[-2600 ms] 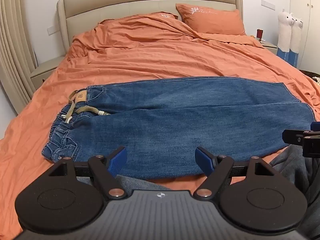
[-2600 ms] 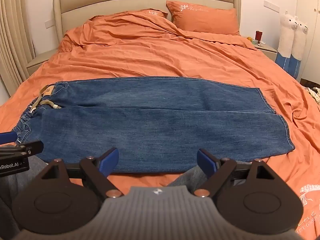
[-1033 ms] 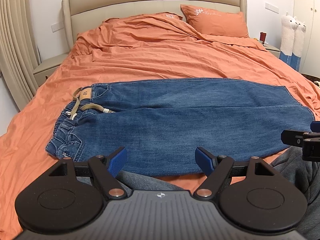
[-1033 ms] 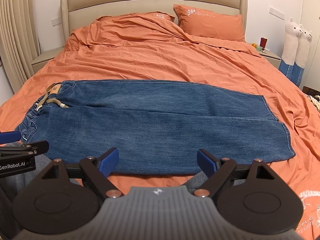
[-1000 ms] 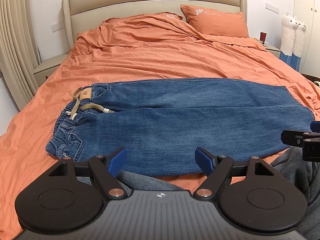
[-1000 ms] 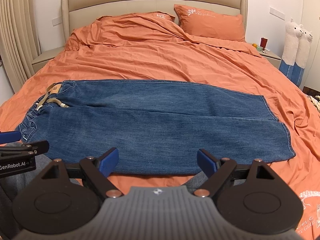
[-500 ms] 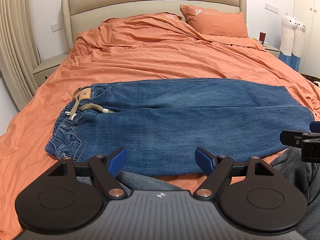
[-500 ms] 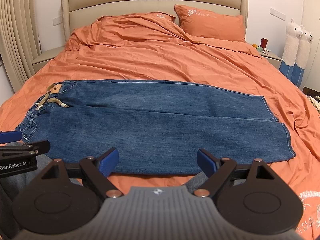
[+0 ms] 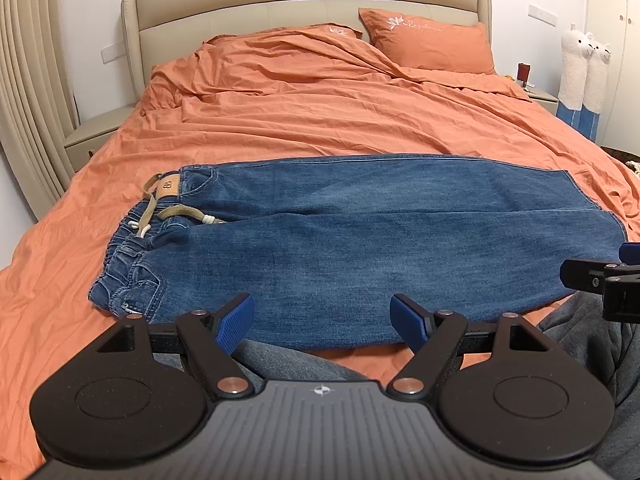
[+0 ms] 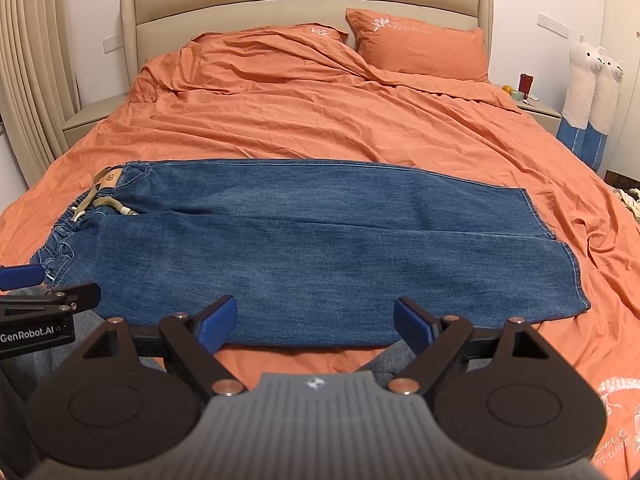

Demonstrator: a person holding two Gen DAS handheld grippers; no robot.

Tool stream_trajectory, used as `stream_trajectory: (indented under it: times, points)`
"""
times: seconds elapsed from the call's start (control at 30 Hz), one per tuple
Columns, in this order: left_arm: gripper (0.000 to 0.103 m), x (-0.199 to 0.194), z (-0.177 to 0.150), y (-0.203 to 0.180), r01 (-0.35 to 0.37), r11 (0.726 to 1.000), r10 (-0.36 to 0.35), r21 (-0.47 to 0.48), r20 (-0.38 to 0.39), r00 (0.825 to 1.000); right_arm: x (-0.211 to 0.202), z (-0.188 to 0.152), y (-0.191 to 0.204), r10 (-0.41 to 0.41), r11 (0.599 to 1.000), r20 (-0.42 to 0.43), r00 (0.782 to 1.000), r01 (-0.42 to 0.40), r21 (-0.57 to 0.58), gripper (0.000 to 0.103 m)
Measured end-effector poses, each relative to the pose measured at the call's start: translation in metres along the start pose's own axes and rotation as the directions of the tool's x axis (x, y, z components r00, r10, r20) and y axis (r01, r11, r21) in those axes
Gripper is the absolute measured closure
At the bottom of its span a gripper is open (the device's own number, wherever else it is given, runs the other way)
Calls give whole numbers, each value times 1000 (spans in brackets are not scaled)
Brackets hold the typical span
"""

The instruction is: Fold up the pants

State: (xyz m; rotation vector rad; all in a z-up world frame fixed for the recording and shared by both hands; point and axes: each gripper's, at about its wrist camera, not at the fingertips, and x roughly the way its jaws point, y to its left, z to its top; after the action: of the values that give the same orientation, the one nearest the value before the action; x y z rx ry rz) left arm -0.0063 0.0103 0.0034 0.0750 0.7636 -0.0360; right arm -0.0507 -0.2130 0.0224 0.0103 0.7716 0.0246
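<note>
Pants: lay ahead of both jaws, long axis crosswise on bed.
Waistband: nearer left gripper.
Hems: nearer right gripper.
Jaws: both spread wide, empty.

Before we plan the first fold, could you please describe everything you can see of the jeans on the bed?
The jeans are mid-blue denim with wide legs, lying flat across the orange bedspread. The waist is to the left and the hems to the right. The two legs lie side by side, the near one reaching further right. The elastic waistband is gathered, with a beige drawstring and a tan patch. Only the bedspread touches them; both grippers, left gripper and right gripper, are open short of the near edge.
</note>
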Motion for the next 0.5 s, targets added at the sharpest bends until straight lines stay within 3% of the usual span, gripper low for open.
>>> stream_trajectory:
  times: [0.5]
  points:
    - [13,-1,-2,-1,0,1000,0,-1,-2,1000,-4,-2,-1,11,1000,4,1000,-11,4,21]
